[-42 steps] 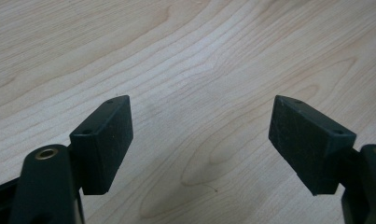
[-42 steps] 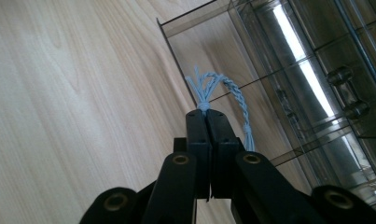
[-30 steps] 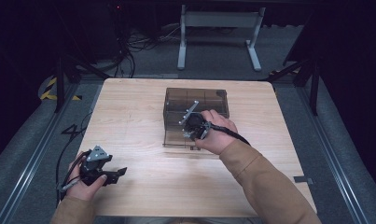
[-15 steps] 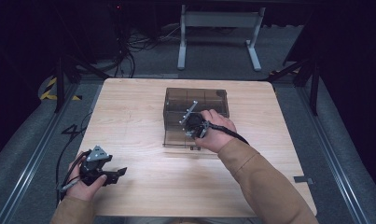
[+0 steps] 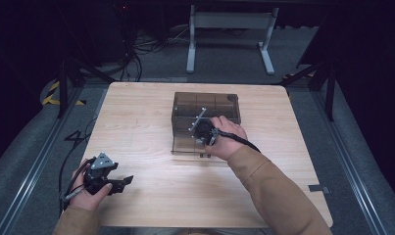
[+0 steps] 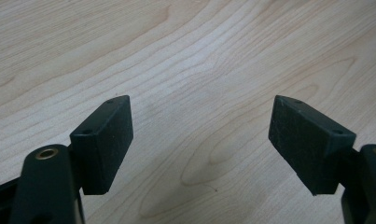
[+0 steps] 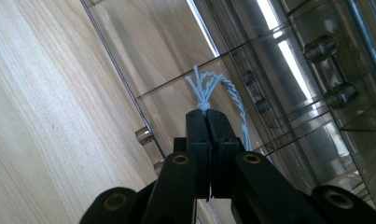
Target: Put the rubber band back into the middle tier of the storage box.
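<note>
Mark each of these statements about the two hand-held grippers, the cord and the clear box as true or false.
1. The right hand-held gripper is shut on a light blue twisted cord. True.
2. The left hand-held gripper holds the cord. False: its jaws stand open over bare table.
3. The clear box stands on the wooden table. True.
4. The right hand-held gripper rests at the table's near left corner. False: it is at the box; the left one is there.

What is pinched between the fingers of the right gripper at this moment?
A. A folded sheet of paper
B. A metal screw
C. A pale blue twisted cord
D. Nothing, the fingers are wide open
C. In the right gripper view the right gripper has its fingers closed together on the knotted end of a pale blue twisted cord, in front of the clear smoky plastic box.
</note>
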Available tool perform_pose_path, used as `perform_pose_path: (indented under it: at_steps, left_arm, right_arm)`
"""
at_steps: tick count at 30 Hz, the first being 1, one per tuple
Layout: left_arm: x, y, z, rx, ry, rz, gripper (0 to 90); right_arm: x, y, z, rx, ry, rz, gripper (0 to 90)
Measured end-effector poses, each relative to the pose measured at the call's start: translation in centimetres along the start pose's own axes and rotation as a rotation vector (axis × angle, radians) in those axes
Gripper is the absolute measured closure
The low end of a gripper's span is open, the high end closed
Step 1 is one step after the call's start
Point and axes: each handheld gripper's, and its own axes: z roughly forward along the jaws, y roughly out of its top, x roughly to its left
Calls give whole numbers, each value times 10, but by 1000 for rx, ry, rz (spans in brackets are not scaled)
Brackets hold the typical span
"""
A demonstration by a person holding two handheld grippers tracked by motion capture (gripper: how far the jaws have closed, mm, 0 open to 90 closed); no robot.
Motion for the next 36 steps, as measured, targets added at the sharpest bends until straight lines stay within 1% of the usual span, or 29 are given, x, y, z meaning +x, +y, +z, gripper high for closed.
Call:
perform_pose_path:
  at_steps: [12,16,20,22,32,36]
  left_arm:
    - [0,0,0,1,0,1,230]
    - [0,0,0,1,0,1,231]
    - [0,0,0,0,1,3,231]
    - [0,0,0,2,0,1,232]
    - [0,0,0,1,-1,2,232]
    - [0,0,0,-2,2,3,231]
  right_arm:
    - [2,-3,8,4,30,8,892]
    - [2,-4,10,0,32,9,891]
    - [2,-5,11,-5,50,18,854]
    - [2,-5,12,-11,59,25,819]
    - [2,-6,10,-27,66,38,789]
    - [2,-6,8,-39,80,41,782]
